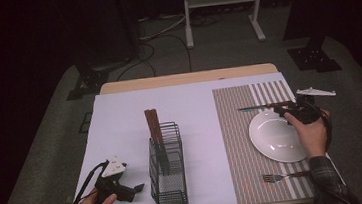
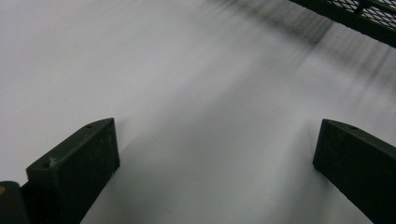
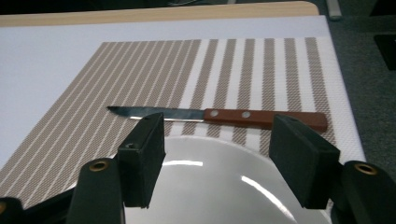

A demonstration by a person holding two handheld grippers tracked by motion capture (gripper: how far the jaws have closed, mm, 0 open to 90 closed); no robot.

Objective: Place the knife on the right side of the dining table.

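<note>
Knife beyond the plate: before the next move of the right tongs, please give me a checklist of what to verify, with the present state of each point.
1. Knife lies flat on the striped placemat, beyond the white plate: ok.
2. Right tongs stand open with nothing between them: ok.
3. Right tongs are clear of the knife, above the plate's far part: ok.
4. Fork lies on the placemat on the plate's near side: ok.
5. Left tongs are open over the white sheet, beside the wire caddy: ok.
6. What else the caddy holds besides the two brown handles: cannot tell.
</note>
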